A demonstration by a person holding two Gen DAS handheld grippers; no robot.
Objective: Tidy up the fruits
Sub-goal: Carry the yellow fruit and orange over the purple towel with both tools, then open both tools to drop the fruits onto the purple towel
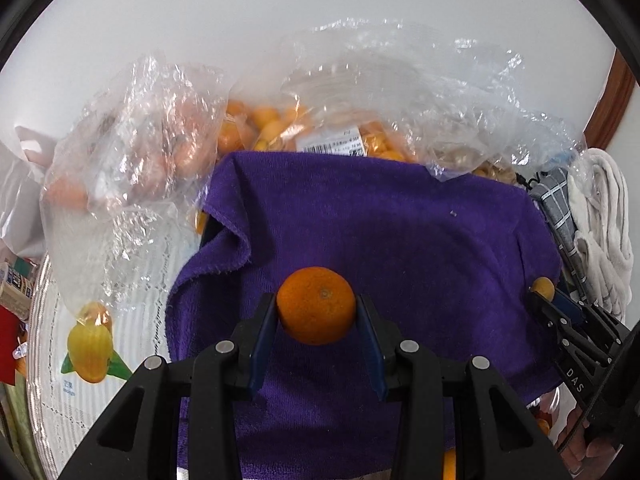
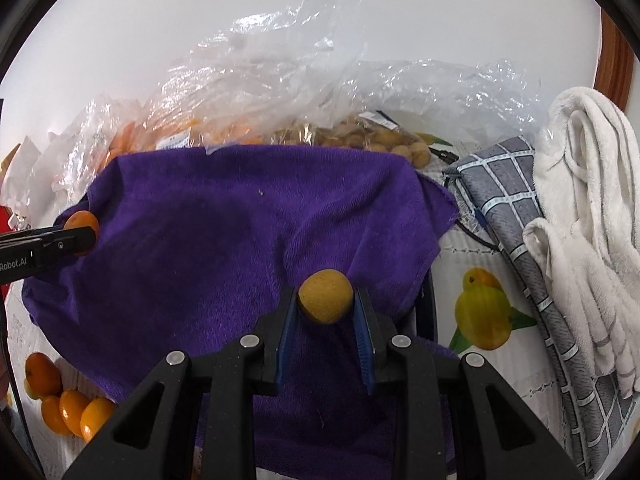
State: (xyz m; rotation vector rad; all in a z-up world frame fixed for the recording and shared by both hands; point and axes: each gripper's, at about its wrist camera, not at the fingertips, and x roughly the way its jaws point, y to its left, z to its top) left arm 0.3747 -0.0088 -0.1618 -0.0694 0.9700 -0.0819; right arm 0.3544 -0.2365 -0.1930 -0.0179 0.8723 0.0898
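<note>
Left tongs [image 1: 316,312] clamped on orange [image 1: 316,305] above purple towel [image 1: 400,232]. Right tongs [image 2: 326,304] clamped on small yellowish fruit [image 2: 326,296]. Bagged fruit [image 1: 276,124] behind towel.

Left tool [image 1: 316,312] grips orange [image 1: 316,305] over purple towel [image 1: 400,240]

plain white wall [image 1: 320,20], brown wooden trim [image 2: 616,60]
</note>
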